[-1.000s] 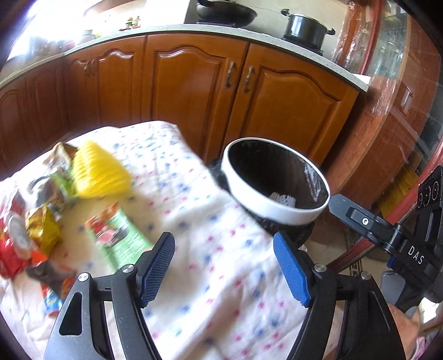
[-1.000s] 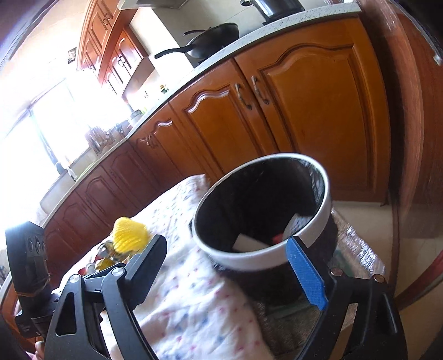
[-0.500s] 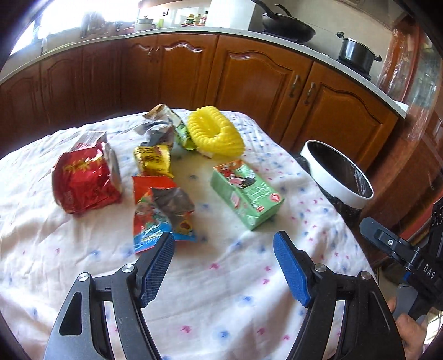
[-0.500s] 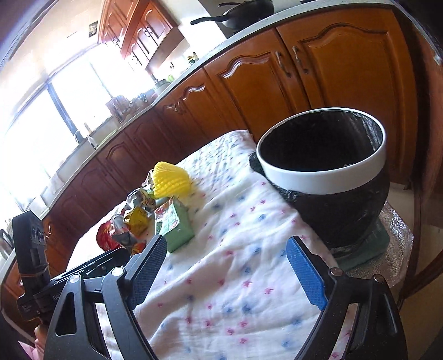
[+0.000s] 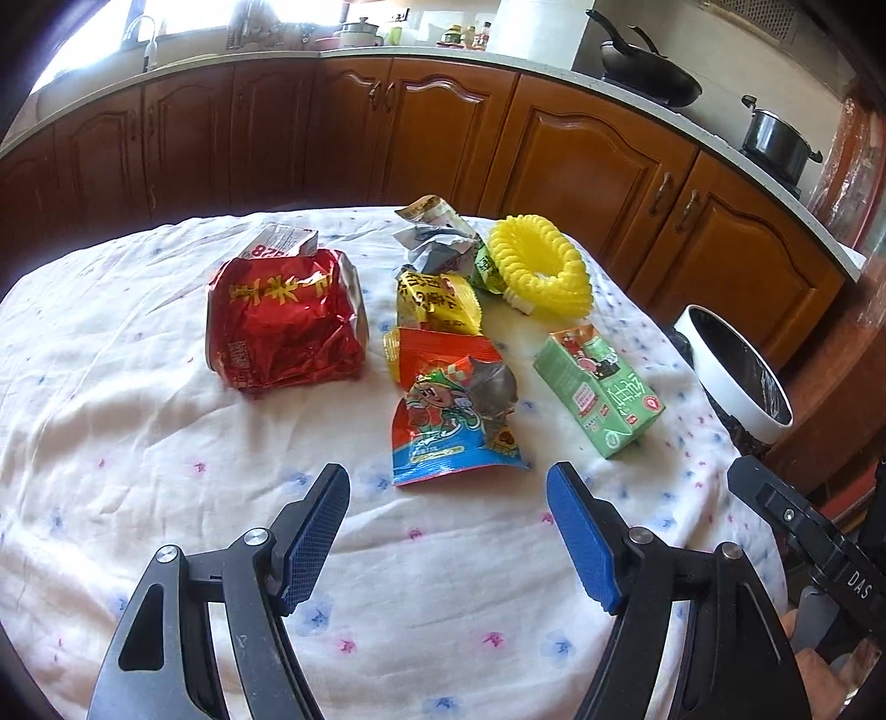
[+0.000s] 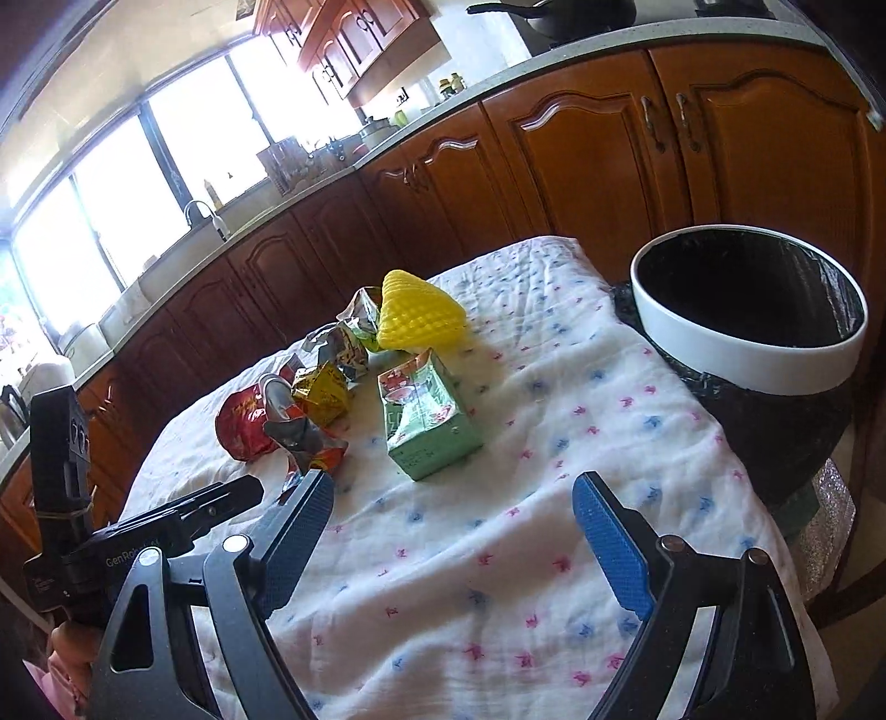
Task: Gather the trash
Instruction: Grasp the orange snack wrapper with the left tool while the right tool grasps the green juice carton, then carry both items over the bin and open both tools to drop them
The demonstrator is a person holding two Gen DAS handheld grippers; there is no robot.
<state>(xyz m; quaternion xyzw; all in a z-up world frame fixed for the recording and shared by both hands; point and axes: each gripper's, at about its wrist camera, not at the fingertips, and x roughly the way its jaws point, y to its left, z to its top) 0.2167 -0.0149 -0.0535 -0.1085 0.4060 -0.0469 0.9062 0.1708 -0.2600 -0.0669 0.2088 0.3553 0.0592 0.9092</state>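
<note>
A home kitchen: brown wooden cabinets (image 5: 581, 160) run under a pale countertop (image 6: 637, 52) holding a wok (image 5: 648, 83) and pot (image 5: 775, 141) (on a stove), with a sink faucet (image 6: 202, 213) below bright windows (image 6: 166, 160)

**Two wrist views over one tabletop**

Left wrist view: mounted behind the left tool (image 5: 447, 534), looking forward and down across the tabletop (image 5: 138, 443) toward the kitchen cabinets (image 5: 581, 160); close to the cloth, wrappers near the middle, bin (image 5: 736, 382) at the right edge. Right wrist view: set behind the right tool (image 6: 453, 537), lower and further right, facing the window (image 6: 166, 166), bin (image 6: 747, 354) near. Shared: green carton (image 5: 601, 382) (image 6: 426, 421), yellow ring (image 5: 542, 266) (image 6: 418, 318), bin, cabinets.
</note>
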